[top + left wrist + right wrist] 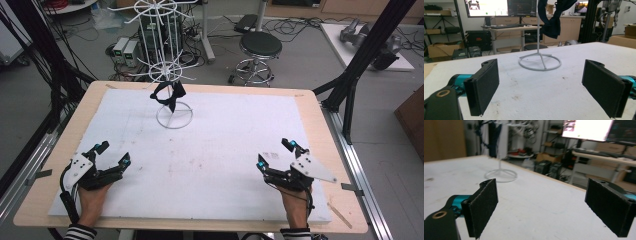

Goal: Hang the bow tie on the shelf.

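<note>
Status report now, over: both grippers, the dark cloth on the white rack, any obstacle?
Left gripper and right gripper open, empty, low over white mat. Dark cloth hangs on white rack, untouched. Path clear.

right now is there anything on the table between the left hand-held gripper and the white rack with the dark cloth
Nothing: in the high view, only bare white table cover lies between the left hand-held gripper and the white rack with its dark cloth.
</note>
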Motion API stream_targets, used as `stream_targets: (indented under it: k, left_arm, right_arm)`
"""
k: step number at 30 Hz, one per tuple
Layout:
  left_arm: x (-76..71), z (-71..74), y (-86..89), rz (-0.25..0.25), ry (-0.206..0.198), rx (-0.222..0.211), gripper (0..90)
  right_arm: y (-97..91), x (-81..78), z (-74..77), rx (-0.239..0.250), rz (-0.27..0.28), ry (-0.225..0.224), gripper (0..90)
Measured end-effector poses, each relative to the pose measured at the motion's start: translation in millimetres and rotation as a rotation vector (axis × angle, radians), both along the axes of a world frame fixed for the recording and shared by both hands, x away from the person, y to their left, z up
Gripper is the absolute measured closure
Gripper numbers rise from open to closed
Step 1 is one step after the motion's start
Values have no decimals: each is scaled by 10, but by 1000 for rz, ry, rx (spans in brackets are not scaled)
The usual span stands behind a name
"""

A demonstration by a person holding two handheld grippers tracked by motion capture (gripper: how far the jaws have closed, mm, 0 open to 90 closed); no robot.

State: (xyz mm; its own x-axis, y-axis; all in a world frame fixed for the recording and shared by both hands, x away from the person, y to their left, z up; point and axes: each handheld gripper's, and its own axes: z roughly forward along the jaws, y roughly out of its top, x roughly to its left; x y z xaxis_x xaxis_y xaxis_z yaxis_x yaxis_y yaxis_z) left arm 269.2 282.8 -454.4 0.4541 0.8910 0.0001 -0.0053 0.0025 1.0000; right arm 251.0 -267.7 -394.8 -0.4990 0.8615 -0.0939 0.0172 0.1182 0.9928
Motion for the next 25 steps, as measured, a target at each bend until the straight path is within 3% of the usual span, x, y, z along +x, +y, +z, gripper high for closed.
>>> stream_targets:
  k: [6,11,16,25]
  left_arm:
    - [-11,-4,1,1,-9,-3,145]
    - [-12,-4,5,2,-10,-2,145]
    - [-14,-5,4,2,-13,-1,145]
    - [-23,-7,5,5,-22,-2,145]
  right_arm:
    - [-78,-17,-333,30,-98,-10,104]
    - [-98,19,-479,53,-125,-11,104]
    - [-85,64,-581,79,-116,1,104]
    - [-86,66,-594,86,-136,-3,104]
